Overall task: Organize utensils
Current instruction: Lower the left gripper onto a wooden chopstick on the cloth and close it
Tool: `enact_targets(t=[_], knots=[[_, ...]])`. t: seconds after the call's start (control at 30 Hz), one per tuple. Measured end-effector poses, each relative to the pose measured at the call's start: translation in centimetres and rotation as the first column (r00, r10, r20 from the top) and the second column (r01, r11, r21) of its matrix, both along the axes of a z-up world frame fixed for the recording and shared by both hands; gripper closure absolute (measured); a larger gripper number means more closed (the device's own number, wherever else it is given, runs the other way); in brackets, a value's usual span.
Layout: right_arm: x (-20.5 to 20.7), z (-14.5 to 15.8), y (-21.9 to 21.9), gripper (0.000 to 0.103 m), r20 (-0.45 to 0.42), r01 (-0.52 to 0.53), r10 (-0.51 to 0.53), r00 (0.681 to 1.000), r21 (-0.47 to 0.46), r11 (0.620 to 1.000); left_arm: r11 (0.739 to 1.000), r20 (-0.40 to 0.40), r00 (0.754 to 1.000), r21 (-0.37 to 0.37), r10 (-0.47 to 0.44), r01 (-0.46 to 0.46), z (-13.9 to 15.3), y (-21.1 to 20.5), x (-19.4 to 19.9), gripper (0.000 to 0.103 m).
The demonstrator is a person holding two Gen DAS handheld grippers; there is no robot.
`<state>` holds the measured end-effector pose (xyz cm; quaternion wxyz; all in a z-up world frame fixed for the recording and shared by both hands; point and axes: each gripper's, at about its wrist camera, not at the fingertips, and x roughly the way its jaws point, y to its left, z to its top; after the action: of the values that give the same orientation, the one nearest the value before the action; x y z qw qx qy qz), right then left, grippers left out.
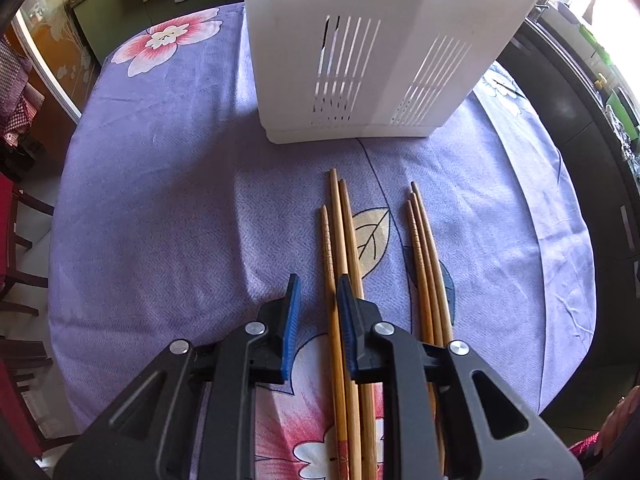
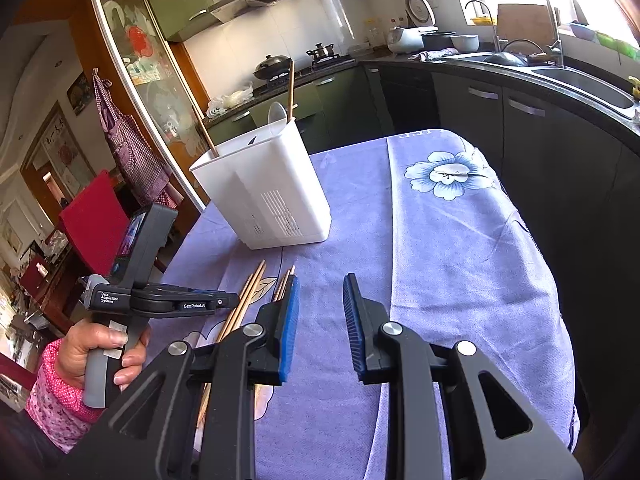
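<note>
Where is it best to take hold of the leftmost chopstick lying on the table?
Probably at mid-length of the leftmost chopstick, from straight above, pads on its two long sides. It lies flat on the cloth, with bare cloth on its left but a neighbour chopstick close on its right.

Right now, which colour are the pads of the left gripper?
Blue, on black fingers. The left gripper shows its pads best in the left wrist view.
</note>
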<state>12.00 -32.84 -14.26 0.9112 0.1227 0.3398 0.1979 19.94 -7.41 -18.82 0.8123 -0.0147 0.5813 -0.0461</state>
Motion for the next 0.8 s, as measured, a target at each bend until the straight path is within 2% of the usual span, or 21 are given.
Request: enact_targets(t=[0.33, 0.4, 0.47, 0.63, 0.8], knots=[[1.0, -0.4, -0.8, 0.08, -0.026, 0.009, -0.008, 1.0, 0.036, 0.999, 0.995, 0.016, 1.0, 0.096, -0.024, 0.023, -0.4, -1.5, -0.3, 0.089], [1.1, -0.5, -0.8, 0.08, -0.03, 0.008, -0.007, 1.0, 0.039, 0.999, 0.994, 0.023, 0.999, 0.107, -0.034, 0.031, -0.4, -1.9, -0.5, 0.096], [1.1, -0.5, -0.8, 0.069, -0.031, 0.009, -0.007, 0.999, 0.041, 0.999, 0.993, 0.027, 0.999, 0.117, -0.038, 0.034, -0.4, -2.2, -0.6, 0.097], [1.2, -0.4, -0.5, 0.068, -0.032, 0.002, -0.001, 0.999, 0.035, 0.999, 0.996, 0.023, 0.999, 0.087, -0.027, 0.025, 0.0, -1.4, -0.6, 0.097], [1.9, -0.8, 0.5, 0.068, -0.052, -0.014, 0.014, 0.999, 0.008, 1.0, 0.998, 0.11, 0.994, 0.061, -0.014, 0.008, 3.3, 0.1, -1.8, 0.097]])
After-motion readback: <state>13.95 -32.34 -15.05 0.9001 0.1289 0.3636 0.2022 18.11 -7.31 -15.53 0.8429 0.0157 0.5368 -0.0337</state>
